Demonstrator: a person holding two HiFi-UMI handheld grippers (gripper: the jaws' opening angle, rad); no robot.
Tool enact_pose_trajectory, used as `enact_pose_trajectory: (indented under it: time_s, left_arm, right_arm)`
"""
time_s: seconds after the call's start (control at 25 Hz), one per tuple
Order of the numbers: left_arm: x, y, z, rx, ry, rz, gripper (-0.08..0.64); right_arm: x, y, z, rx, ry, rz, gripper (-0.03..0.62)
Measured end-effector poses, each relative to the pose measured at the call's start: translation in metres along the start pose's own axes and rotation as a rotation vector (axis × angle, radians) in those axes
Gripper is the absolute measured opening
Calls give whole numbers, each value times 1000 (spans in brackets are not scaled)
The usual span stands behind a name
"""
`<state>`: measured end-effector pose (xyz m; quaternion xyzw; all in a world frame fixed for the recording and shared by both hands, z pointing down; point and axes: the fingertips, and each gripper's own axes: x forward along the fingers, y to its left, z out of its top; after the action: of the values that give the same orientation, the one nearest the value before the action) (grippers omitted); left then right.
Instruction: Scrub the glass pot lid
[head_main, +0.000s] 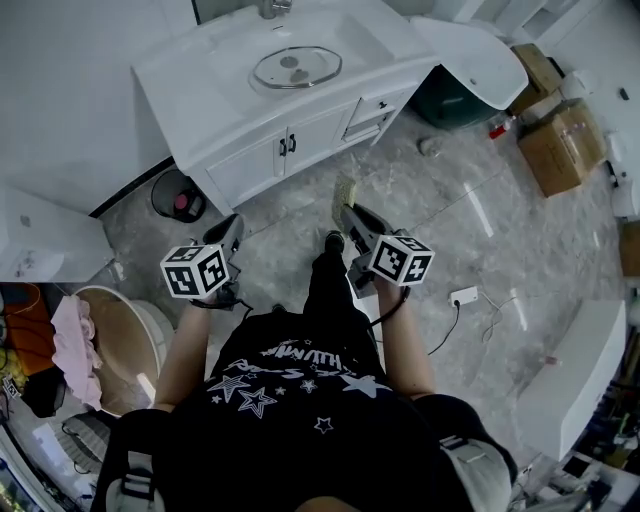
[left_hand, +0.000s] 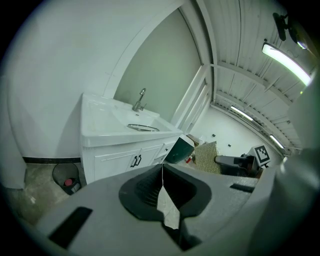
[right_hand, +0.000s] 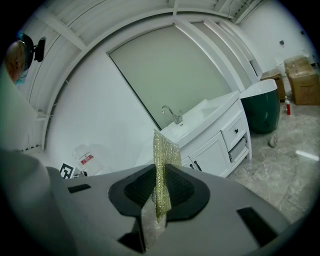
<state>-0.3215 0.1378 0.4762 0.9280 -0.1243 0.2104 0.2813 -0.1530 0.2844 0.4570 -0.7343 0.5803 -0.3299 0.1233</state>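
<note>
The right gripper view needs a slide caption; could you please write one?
Right hand-held gripper shut on a glittery scouring pad, facing the white sink cabinet with its faucet.

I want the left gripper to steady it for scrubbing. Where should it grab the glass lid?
Probably the centre knob, from straight above: the glass lid lies flat in the sink, so its rim sits low against the basin.

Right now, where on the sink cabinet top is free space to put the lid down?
The widest bare patch is the countertop left of the basin; a narrower strip lies right of it. The basin itself is crowded: the glass pot lid lies in it, faucet behind.
</note>
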Motion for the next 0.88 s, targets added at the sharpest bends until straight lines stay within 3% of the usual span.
enact_pose_trajectory:
  time_s: [0.44, 0.88]
  left_arm:
    - [99, 15, 68, -59, -33, 84, 12]
    - [204, -1, 138, -106, -80, 176, 12]
  right_arm:
    - [88, -77, 85, 20, 36, 75, 63]
    - [163, -155, 190, 0, 98, 177, 61]
